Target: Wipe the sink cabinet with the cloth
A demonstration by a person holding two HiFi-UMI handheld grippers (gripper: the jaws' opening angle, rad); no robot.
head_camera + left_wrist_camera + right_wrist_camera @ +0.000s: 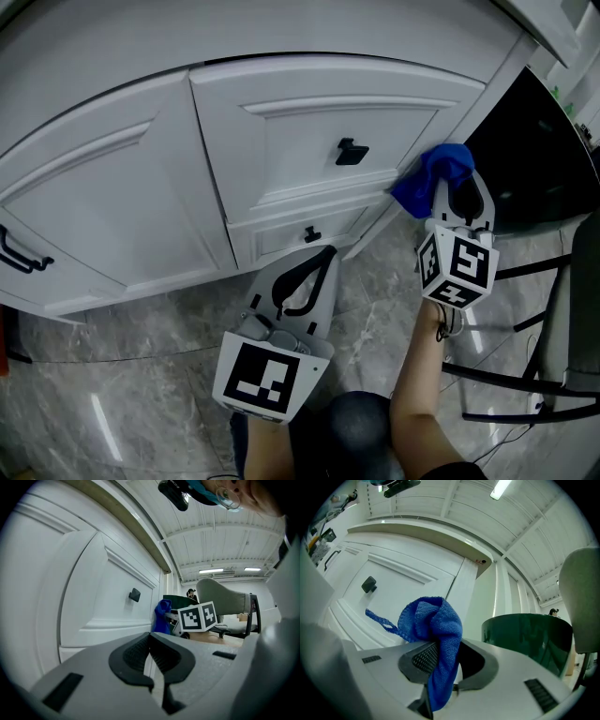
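Your right gripper point(457, 199): jaws clamped on cloth point(431, 178), at right edge of sink cabinet point(281, 131) door. Your left gripper point(314, 267): jaws together, empty. Risk: bunched cloth may slip out under wiping drag.

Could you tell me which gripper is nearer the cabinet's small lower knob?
Left. The left gripper is just below the knob; the right gripper, holding the cloth, is farther right.
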